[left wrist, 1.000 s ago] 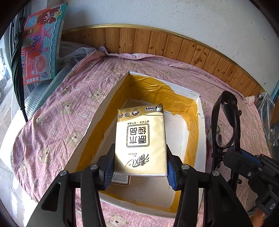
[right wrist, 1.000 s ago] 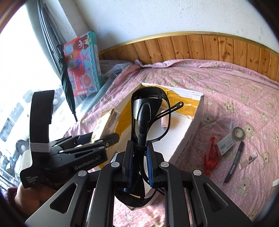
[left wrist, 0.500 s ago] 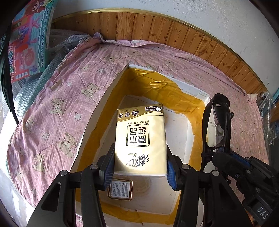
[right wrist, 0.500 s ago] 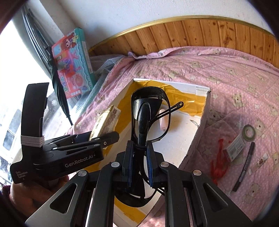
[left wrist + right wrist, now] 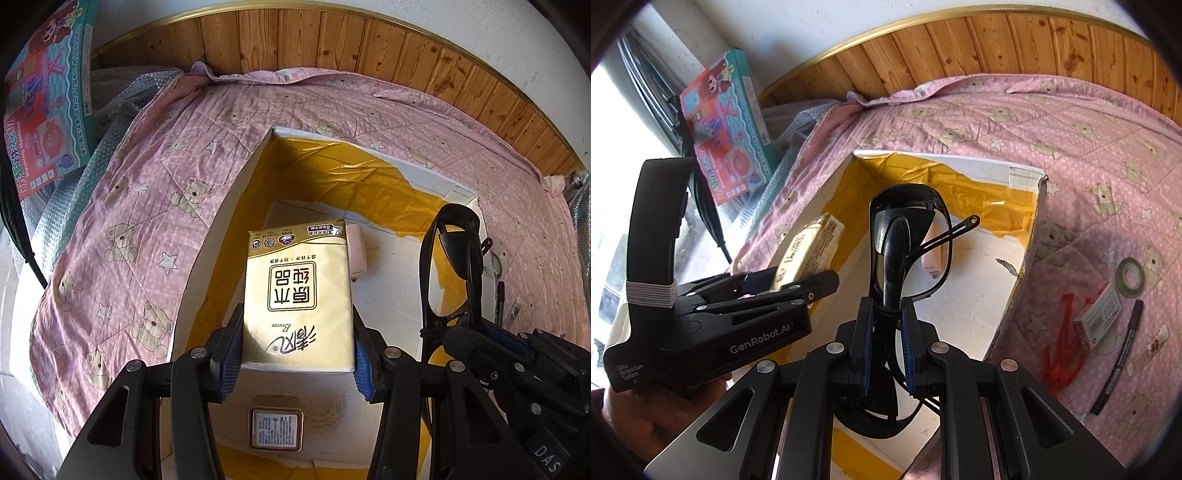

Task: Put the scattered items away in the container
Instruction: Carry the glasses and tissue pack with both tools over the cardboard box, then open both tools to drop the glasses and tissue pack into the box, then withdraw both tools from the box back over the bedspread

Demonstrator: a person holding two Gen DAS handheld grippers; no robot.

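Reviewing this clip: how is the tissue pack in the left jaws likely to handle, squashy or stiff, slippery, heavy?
The tissue pack is probably soft: its film wrap looks glossy, so it may slip if the left gripper loosens. It looks light for its size, held flat by one end without sagging. Dropped into the box, it should land flat.

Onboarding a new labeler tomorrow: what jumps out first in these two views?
The gold tissue pack, clamped in the left gripper above the open white box with its yellow-taped walls, fills the left view. Beside it, the right gripper pinches black sunglasses over the same box. On the pink bear-print quilt right of the box lie a red clip, a marker and a tape roll.
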